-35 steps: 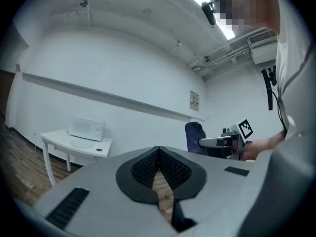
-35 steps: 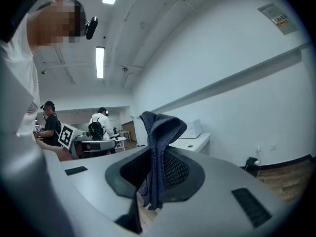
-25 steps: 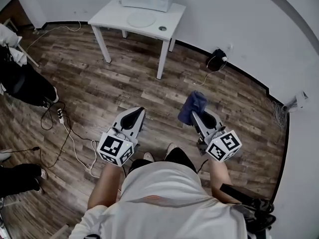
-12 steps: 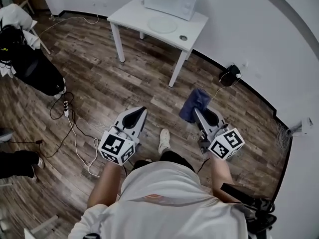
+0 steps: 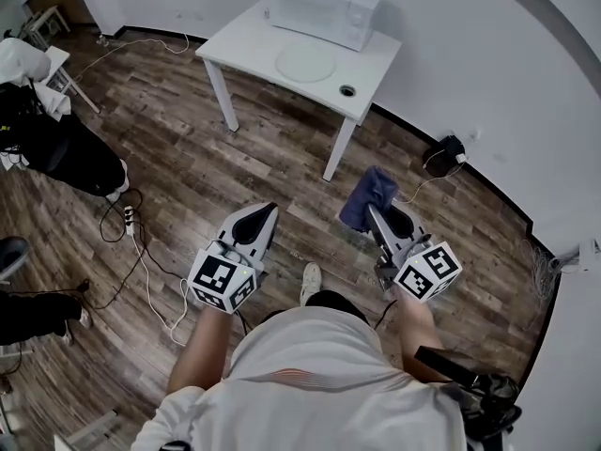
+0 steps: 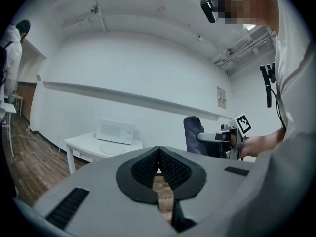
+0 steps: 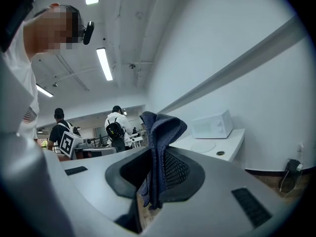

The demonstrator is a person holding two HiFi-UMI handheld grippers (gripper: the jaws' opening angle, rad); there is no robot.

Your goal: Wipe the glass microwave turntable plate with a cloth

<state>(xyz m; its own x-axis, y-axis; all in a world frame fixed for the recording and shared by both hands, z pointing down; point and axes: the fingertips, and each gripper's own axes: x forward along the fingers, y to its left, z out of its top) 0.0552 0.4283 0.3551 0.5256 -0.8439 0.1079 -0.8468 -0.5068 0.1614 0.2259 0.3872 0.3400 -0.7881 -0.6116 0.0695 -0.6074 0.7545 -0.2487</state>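
1. The left gripper (image 5: 266, 210) has its fingers (image 6: 143, 168) shut together with nothing between them.
2. The right gripper (image 5: 372, 209) has its fingers (image 7: 180, 170) clamped on a dark blue cloth (image 7: 160, 132), which sticks up past their tips.
3. The plate (image 5: 306, 62) lies flat mid-surface, just in front of the microwave (image 5: 329, 4) at the back edge.
4. The white surface (image 5: 242, 43) stands by the wall, well apart from both grippers.
5. A small dark ring (image 5: 347, 90) sits near the surface's front right corner.
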